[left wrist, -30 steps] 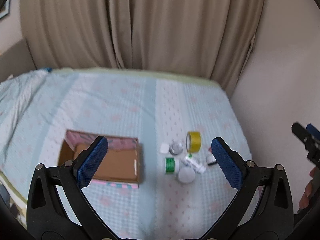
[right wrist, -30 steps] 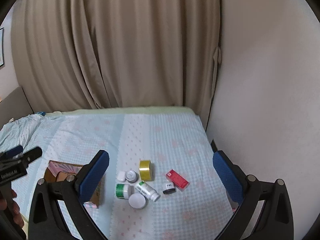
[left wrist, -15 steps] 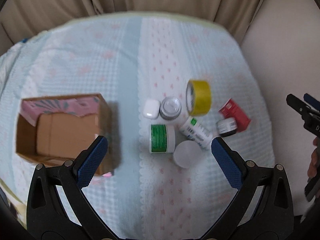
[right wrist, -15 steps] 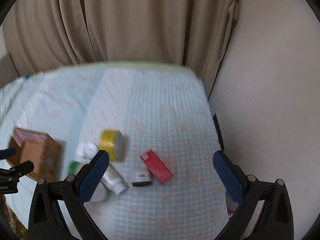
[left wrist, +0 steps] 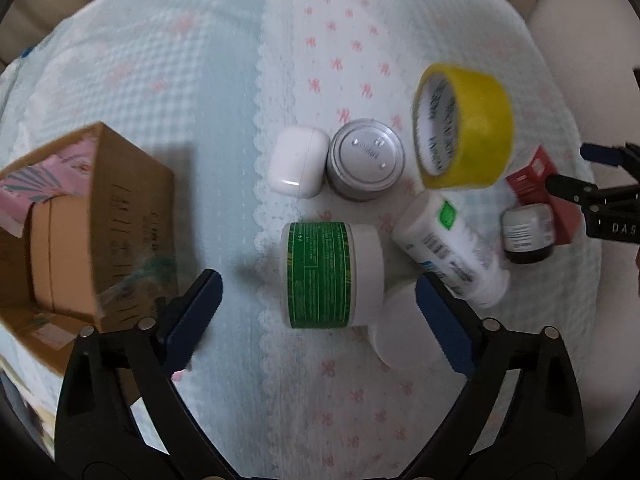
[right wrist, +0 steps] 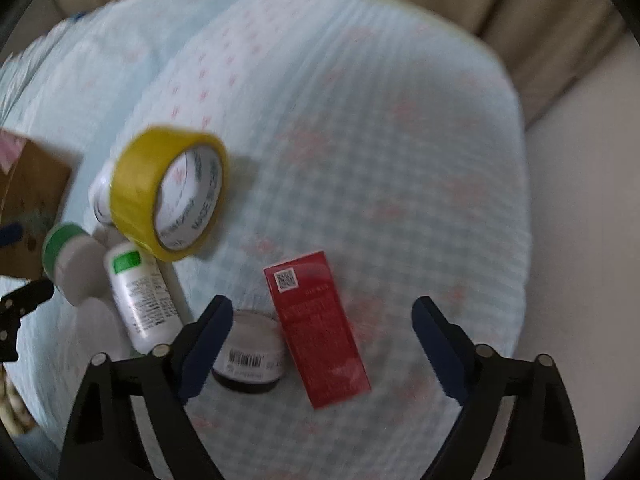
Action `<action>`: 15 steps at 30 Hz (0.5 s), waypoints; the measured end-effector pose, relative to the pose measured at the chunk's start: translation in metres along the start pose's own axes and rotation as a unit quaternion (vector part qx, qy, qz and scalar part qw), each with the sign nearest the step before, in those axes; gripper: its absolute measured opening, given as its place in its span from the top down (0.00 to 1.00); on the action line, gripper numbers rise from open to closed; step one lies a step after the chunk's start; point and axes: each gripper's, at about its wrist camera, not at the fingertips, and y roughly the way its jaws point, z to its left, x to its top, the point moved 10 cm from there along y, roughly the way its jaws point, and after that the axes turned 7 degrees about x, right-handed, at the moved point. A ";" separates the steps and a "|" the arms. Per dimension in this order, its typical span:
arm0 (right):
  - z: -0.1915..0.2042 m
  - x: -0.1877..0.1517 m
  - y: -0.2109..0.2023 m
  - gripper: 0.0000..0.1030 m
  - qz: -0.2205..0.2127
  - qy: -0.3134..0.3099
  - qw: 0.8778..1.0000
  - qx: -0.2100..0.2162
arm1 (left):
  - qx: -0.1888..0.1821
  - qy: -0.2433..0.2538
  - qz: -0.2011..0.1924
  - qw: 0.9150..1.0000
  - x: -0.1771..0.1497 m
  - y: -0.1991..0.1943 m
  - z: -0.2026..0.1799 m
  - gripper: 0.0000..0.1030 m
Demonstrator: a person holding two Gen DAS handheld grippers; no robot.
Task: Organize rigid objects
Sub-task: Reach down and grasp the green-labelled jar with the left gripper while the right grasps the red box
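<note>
Clearly, both claws are held spread wide with nothing between the pads. The left claw is seen above the green-labelled jar, which lies on its side on the bed and serves as landmark. Just beyond the jar a white earbud case and a silver-lidded tin are set touching each other. To the jar's right a white bottle lies tilted, its far end hidden under the yellow tape roll, which stands on edge. A white round lid near the jar is partly covered by the claw's right finger. To the jar's left a cardboard box is cut off by the frame edge; its print is blurred. The right claw is held over a red carton and a dark small jar, the latter half hidden by a finger; both lie far right of the landmark jar, touching each other. Labels cannot be read.
</note>
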 end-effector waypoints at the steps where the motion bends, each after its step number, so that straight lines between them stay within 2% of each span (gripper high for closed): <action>1: -0.001 0.002 0.008 0.16 0.013 -0.008 1.000 0.004 | 0.001 0.001 0.003 1.000 0.000 0.004 -0.001 0.09; 4: -0.003 0.004 0.027 0.17 0.053 -0.023 0.998 0.023 | 0.005 0.003 0.012 1.000 0.003 0.018 -0.002 0.11; 7: -0.001 0.004 0.043 0.28 0.089 -0.044 0.994 0.035 | 0.011 0.002 0.023 1.000 0.007 0.031 -0.003 0.17; 9: -0.001 0.002 0.053 0.33 0.109 -0.055 0.992 0.028 | 0.014 0.003 0.031 0.999 0.006 0.038 -0.006 0.20; 10: -0.001 0.000 0.058 0.36 0.119 -0.060 0.991 0.025 | 0.012 0.003 0.036 0.999 0.006 0.042 -0.008 0.23; 12: -0.001 -0.005 0.065 0.41 0.136 -0.064 0.988 0.023 | 0.006 0.004 0.050 0.999 0.003 0.050 -0.012 0.41; 14: -0.002 -0.007 0.072 0.53 0.141 -0.059 0.988 0.024 | 0.013 0.007 0.056 0.998 0.001 0.057 -0.014 0.49; 15: -0.002 -0.008 0.074 0.56 0.142 -0.053 0.988 0.031 | 0.013 0.007 0.053 0.998 0.003 0.058 -0.014 0.49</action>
